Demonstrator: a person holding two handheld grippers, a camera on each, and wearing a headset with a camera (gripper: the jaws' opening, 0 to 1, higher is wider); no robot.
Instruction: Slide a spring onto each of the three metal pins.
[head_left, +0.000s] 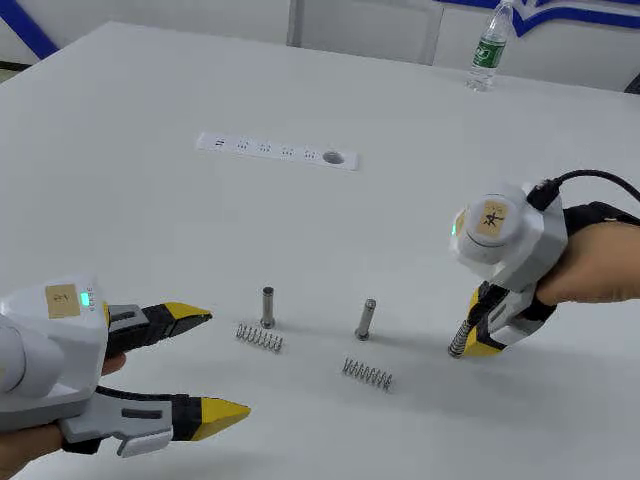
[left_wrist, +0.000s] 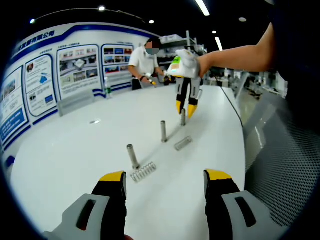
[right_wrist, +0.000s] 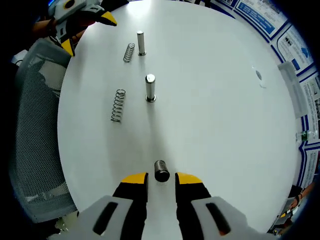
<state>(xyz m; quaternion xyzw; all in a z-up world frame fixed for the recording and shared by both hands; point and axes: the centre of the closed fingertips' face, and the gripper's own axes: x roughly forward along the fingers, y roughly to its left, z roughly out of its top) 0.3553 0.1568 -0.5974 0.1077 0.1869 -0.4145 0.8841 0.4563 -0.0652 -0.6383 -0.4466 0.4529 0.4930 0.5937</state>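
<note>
Head view. Left tool (head_left: 225, 362) at lower left of frame, jaws wide apart, hovering over the white table (head_left: 130, 180). Right tool (head_left: 466, 343) at right of frame, pointing down, jaws narrow and closed around the held spring (head_left: 461, 338). Spring tilted, lower end at the table top. Cannot tell whether a pin sits inside it. Seen end-on between the yellow tips in the right gripper view.

Left pin (head_left: 267, 306) and right pin (head_left: 366, 318) upright at lower centre, bare shafts. First loose spring (head_left: 259, 338) flat just beside the left pin's base. Second loose spring (head_left: 367, 374) flat near the right pin, toward the bottom edge.

Power strip (head_left: 277, 151) at upper centre. Water bottle (head_left: 490, 47) at upper right.
</note>
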